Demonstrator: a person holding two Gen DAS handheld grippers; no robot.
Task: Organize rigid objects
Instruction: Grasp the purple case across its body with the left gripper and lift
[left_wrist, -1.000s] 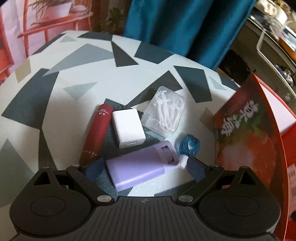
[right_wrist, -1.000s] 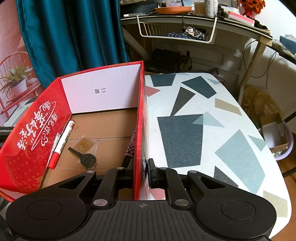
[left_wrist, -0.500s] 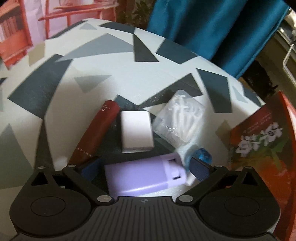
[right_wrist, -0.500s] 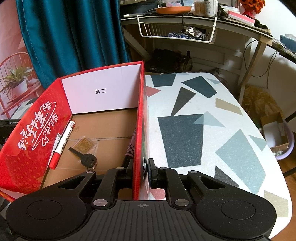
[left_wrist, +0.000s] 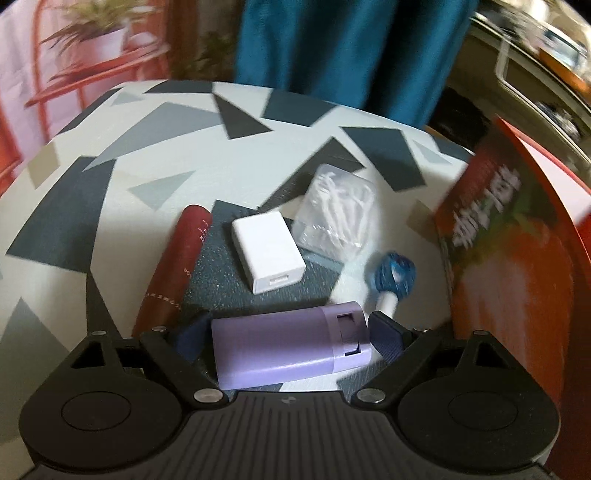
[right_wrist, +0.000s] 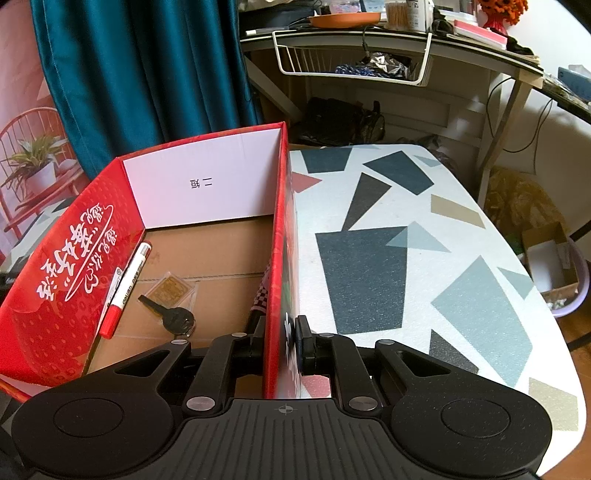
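A lilac plastic case (left_wrist: 288, 345) lies crosswise between the fingers of my left gripper (left_wrist: 288, 332). The jaws are closing, and the blue pads (left_wrist: 386, 338) touch both its ends. Beyond it on the patterned table (left_wrist: 147, 166) lie a maroon tube (left_wrist: 177, 266), a white charger block (left_wrist: 267, 253), a clear box of floss picks (left_wrist: 338, 210) and a small blue-headed piece (left_wrist: 393, 275). My right gripper (right_wrist: 282, 343) is shut on the right wall of the red cardboard box (right_wrist: 279, 236). Inside the box lie a red marker (right_wrist: 127, 284), a key (right_wrist: 170, 314) and a gold card (right_wrist: 171, 290).
The red box's outer wall (left_wrist: 509, 240) stands just right of the loose items. A checkered thing (right_wrist: 260, 299) leans in the box's corner. A teal curtain (right_wrist: 140, 74) hangs behind, and a desk with a wire basket (right_wrist: 351, 59) stands beyond the table's far end.
The left gripper's jaws have come in onto the lilac case's ends and the view has rolled a little. The right gripper and the box have not moved.
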